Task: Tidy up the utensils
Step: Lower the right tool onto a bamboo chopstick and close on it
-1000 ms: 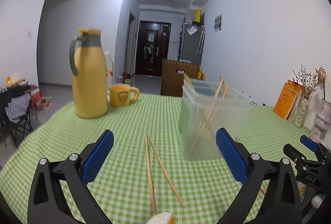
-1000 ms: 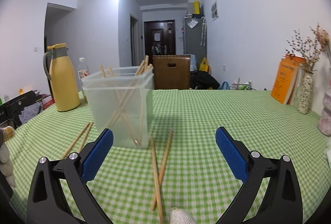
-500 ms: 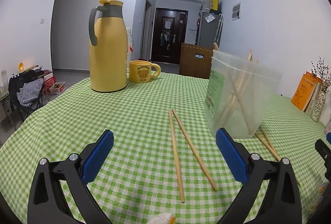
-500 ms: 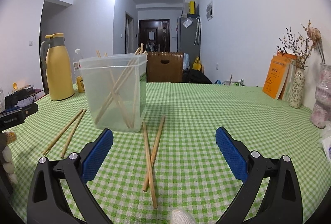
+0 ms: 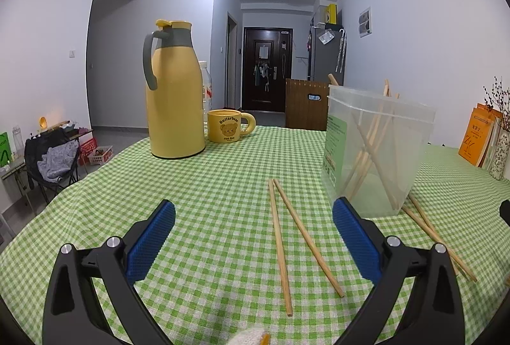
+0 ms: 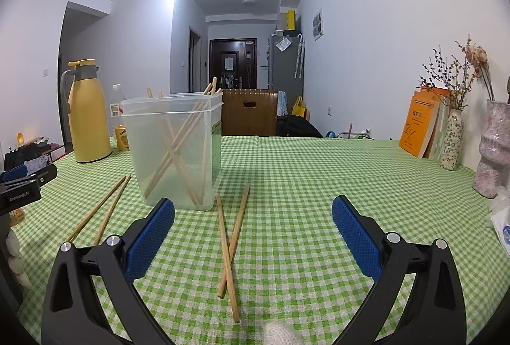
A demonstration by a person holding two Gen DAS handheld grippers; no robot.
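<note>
A clear plastic container stands on the green checked tablecloth and holds several wooden chopsticks leaning crosswise. Two loose chopsticks lie side by side left of it, between the blue pads of my left gripper, which is open and holds nothing. Another pair of chopsticks lies crossed at the container's right front, between the pads of my right gripper, open too. In the right wrist view the first pair shows at the left, with the left gripper's body beside it.
A tall yellow thermos jug and a yellow bear mug stand at the table's far left. Orange books, a speckled vase with dried twigs and a pink vase line the right wall. A wooden box sits beyond.
Both views have dropped lower and nearer the table. The left gripper has swung so its chopstick pair sits right of centre; the right one has neared its crossed pair. Both stayed open.
</note>
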